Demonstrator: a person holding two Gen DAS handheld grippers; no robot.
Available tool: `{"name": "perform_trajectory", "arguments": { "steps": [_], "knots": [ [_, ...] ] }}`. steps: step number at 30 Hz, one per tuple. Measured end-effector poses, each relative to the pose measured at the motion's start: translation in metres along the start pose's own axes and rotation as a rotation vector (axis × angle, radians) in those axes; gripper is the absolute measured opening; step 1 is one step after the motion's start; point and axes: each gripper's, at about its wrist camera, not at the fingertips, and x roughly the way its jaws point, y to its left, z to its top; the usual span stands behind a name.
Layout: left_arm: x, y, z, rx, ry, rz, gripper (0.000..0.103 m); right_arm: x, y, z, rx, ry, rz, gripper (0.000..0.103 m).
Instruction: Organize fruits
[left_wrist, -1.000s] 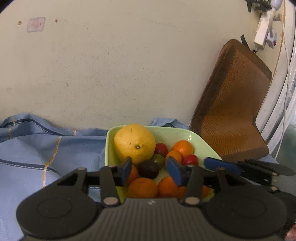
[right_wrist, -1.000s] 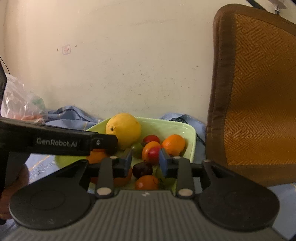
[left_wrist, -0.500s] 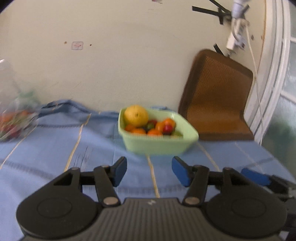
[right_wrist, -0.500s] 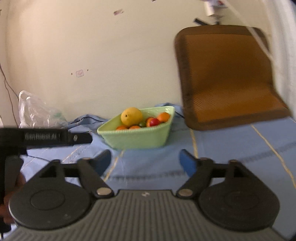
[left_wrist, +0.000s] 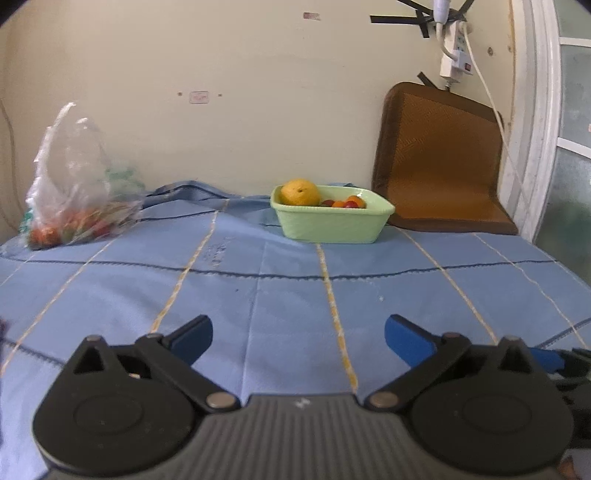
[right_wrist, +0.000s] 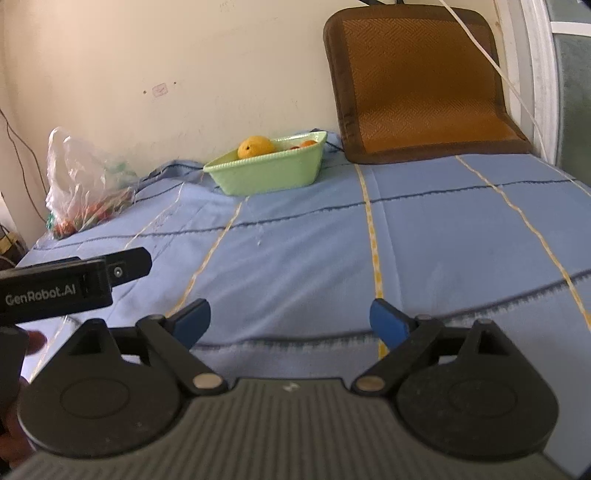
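Both tools spread wide over the blue bedspread, nothing between their pads.

Left tool (left_wrist: 298, 334) and right tool (right_wrist: 290, 319), jaws just opened, tilt downward near the front edge; the green fruit dish (left_wrist: 330, 223) sits at the far edge.

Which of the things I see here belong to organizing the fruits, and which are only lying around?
Belongs to the job:
green bowl
large yellow fruit
small fruits in the bowl
plastic bag of fruits

Only lying around:
brown cushion
power strip
blue cloth

Fruits (left_wrist: 301, 192) heaped in green bowl (left_wrist: 332, 225) by wall
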Motion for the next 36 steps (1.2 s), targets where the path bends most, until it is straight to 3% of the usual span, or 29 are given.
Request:
{"name": "perform_trajectory", "arguments": {
  "steps": [8,25,36],
  "knots": [
    [-0.012,-0.005,-0.007,0.017,0.027,0.074,0.103,-0.011,0.002,-0.006,0.019,0.025,0.001,0.096],
    [-0.013,-0.017,-0.010,0.095,-0.015,0.216,0.103,-0.013,-0.002,-0.010,0.048,0.051,0.042,0.096],
    [-0.007,-0.014,-0.009,0.071,0.001,0.197,0.103,-0.012,-0.003,-0.010,0.052,0.047,0.047,0.096]
  ]
}}
